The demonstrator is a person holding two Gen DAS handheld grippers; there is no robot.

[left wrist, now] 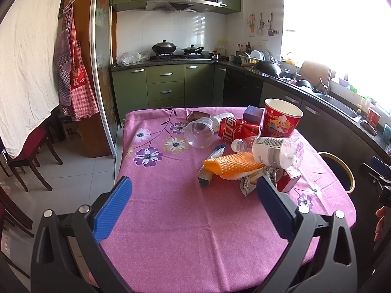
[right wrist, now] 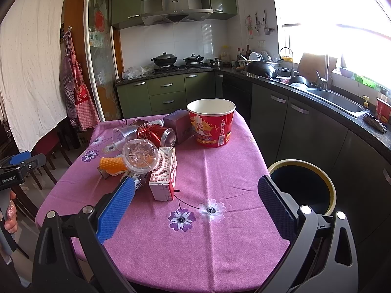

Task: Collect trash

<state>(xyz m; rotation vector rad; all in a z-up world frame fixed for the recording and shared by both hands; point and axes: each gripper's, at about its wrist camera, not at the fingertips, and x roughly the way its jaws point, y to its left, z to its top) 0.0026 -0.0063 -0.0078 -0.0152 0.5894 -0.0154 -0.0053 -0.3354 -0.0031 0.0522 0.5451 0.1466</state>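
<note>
A pink flowered table [right wrist: 220, 171] carries the trash heap at its far end; a round bin [right wrist: 303, 185] stands just beside its right edge. Left gripper [left wrist: 194, 202] and right gripper [right wrist: 202, 202] hover with jaws apart, empty, near the red paper bucket [right wrist: 211, 124], plastic bottle [left wrist: 268, 151], 2 cans [right wrist: 156, 131]

Trash heaped on the far half of the tabletop [right wrist: 220, 232]

Ahead of my fingers, the bucket [right wrist: 211, 122] stands rightmost, cans [right wrist: 156, 133] and cup [left wrist: 199, 133] to its left, bottle [left wrist: 268, 150] and carton [right wrist: 163, 173] nearer me; the bin [right wrist: 303, 185] sits beside the table's right edge.
</note>
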